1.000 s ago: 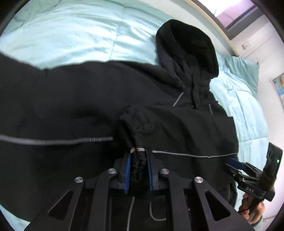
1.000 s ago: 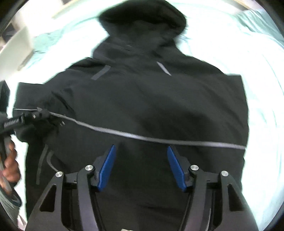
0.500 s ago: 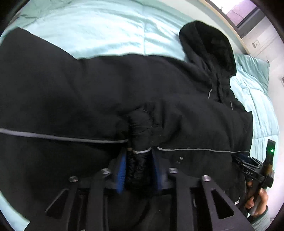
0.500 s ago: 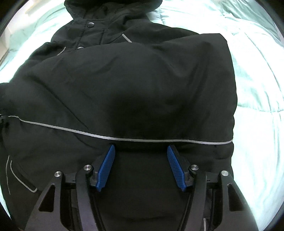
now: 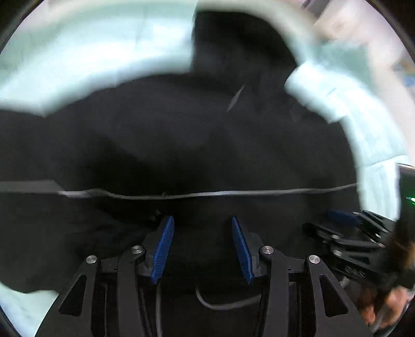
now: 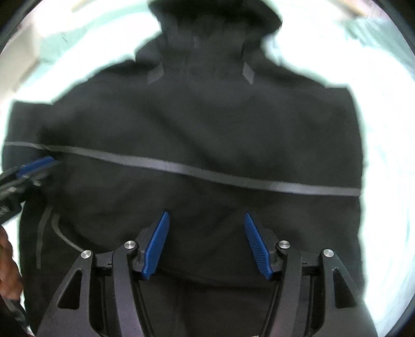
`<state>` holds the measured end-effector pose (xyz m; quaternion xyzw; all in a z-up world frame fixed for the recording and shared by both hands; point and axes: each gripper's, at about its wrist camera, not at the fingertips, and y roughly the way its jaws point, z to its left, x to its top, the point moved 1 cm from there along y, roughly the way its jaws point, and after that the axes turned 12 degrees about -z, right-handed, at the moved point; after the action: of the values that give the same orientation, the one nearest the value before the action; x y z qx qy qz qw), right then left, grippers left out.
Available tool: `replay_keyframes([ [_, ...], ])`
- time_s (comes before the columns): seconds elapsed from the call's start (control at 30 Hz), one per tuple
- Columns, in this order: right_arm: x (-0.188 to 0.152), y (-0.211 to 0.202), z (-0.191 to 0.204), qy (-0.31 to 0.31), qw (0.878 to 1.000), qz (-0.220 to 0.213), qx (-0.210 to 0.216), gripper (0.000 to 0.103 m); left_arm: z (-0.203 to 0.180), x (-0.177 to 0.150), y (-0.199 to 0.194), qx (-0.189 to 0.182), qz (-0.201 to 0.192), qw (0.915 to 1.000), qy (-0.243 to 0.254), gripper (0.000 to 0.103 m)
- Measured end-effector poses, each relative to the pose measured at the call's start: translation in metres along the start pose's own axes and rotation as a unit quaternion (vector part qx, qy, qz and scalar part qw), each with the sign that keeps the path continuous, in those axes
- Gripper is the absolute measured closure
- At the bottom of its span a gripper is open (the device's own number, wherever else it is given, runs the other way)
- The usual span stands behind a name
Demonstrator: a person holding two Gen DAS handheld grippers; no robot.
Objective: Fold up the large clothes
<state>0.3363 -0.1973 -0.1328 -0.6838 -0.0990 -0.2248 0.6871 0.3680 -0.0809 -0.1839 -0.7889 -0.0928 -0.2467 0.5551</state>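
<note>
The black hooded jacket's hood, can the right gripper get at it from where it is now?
Probably yes. The right gripper is open and holds nothing, hovering over the lower part of the black hooded jacket. The hood lies uncovered at the far end on the pale green bedding, with only flat jacket between.

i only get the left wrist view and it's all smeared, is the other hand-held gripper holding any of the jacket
Observer: No. In the right wrist view the right hand-held gripper is open, its blue pads apart above the black hooded jacket, nothing between them.
Operator: is the hood folded in yet
Observer: No, the hood lies stretched out at the far end, on the light bedspread.
Operator: where's my left one from over there
Observer: The left hand-held gripper shows at the jacket's left edge, just below the grey reflective stripe.
</note>
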Motion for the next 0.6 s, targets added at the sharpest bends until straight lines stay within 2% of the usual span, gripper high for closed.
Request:
replay_keyframes([
  [0.07,-0.005,0.015,-0.002,0.010,1.000,0.008,0.000,0.038,0.007,-0.002,0.014,-0.013,-0.003,0.9998,-0.017,0.056],
  [0.17,-0.003,0.014,-0.006,0.022,1.000,0.014,0.002,0.036,0.011,0.004,0.004,-0.028,-0.001,0.9990,-0.033,0.056],
  [0.27,0.002,0.015,-0.005,0.008,1.000,0.017,-0.007,0.036,0.017,0.009,-0.031,-0.050,-0.029,0.9975,-0.042,0.055],
  [0.37,0.007,0.007,-0.005,0.009,1.000,0.020,-0.010,0.036,0.037,0.011,-0.094,-0.061,-0.093,0.9928,-0.047,0.055],
  [0.43,0.013,-0.002,-0.002,0.008,1.000,0.017,-0.012,0.035,0.067,0.012,-0.135,-0.043,-0.127,0.9893,-0.057,0.055],
  [0.57,0.012,-0.025,0.018,-0.018,1.000,0.006,-0.005,0.035,0.152,0.016,-0.192,0.029,-0.172,0.9807,-0.088,0.055],
  [0.6,0.011,-0.031,0.025,-0.025,1.000,0.004,-0.004,0.035,0.186,0.017,-0.205,0.051,-0.181,0.9760,-0.109,0.055],
])
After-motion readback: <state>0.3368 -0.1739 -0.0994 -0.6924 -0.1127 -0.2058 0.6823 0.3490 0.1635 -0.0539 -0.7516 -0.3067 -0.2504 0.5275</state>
